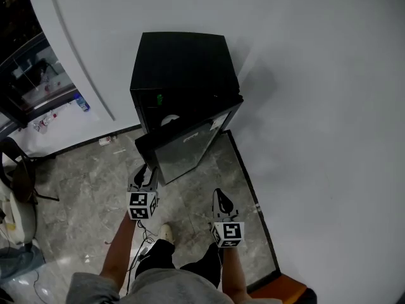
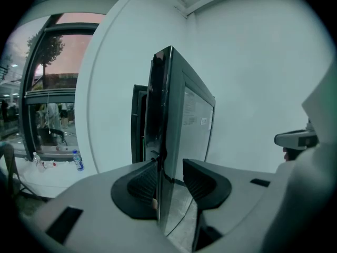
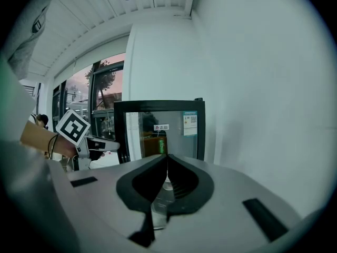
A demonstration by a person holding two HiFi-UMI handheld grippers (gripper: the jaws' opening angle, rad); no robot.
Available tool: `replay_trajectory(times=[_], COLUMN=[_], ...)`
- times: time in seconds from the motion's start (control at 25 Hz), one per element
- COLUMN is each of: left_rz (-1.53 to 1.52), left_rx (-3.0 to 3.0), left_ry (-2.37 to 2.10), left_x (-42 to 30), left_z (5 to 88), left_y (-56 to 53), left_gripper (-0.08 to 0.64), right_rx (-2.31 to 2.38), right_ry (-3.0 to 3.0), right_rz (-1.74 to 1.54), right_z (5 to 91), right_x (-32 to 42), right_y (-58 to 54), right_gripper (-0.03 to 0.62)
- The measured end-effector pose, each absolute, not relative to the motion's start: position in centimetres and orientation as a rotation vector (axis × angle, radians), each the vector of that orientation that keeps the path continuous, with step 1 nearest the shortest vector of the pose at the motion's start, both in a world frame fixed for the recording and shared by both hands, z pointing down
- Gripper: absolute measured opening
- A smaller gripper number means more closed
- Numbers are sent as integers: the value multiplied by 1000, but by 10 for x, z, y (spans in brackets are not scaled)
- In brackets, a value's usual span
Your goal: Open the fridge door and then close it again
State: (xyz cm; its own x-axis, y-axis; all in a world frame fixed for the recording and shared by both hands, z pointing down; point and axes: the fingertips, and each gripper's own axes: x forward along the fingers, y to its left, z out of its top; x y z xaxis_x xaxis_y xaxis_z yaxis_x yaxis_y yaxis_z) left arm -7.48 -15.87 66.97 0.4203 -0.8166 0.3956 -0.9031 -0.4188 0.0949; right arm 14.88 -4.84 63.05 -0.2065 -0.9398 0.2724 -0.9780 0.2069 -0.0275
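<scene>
Mini fridge [image 1: 180,62] with its door [image 1: 188,149] ajar
My left hand-held gripper [image 2: 169,168] straddles the door's edge, jaws spread; my right hand-held gripper [image 3: 167,161] is pressed together, empty

The floor [image 1: 82,176] under me is grey marble-patterned tile. A plain white wall [image 1: 316,75] fills my right side, with a black skirting strip [image 1: 253,195] along its foot. On my left, a curved white wall section [image 2: 108,88] meets a white ledge. A clear plastic bottle with a blue label [image 2: 78,159] stands upright on that ledge. Beyond the bottle is a dark-framed window [image 2: 58,91]; a tree [image 2: 50,49] and pink sky show through it. The ceiling [image 3: 105,15] is white slatted panelling. An orange object [image 1: 294,290] lies at the wall foot behind my right side; I cannot tell what it is.
</scene>
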Motion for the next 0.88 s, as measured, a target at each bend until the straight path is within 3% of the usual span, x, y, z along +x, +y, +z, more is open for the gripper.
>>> replay_trajectory(times=[0.88], left_rz=[445], left_rx=[2259], left_ry=[-1657], left_x=[-34], left_z=[672], left_y=[-98], left_gripper=[133], right_rx=[1653], right_ry=[-2394], right_rz=[306], right_z=[637], right_x=[208], right_y=[-47], right_gripper=[25])
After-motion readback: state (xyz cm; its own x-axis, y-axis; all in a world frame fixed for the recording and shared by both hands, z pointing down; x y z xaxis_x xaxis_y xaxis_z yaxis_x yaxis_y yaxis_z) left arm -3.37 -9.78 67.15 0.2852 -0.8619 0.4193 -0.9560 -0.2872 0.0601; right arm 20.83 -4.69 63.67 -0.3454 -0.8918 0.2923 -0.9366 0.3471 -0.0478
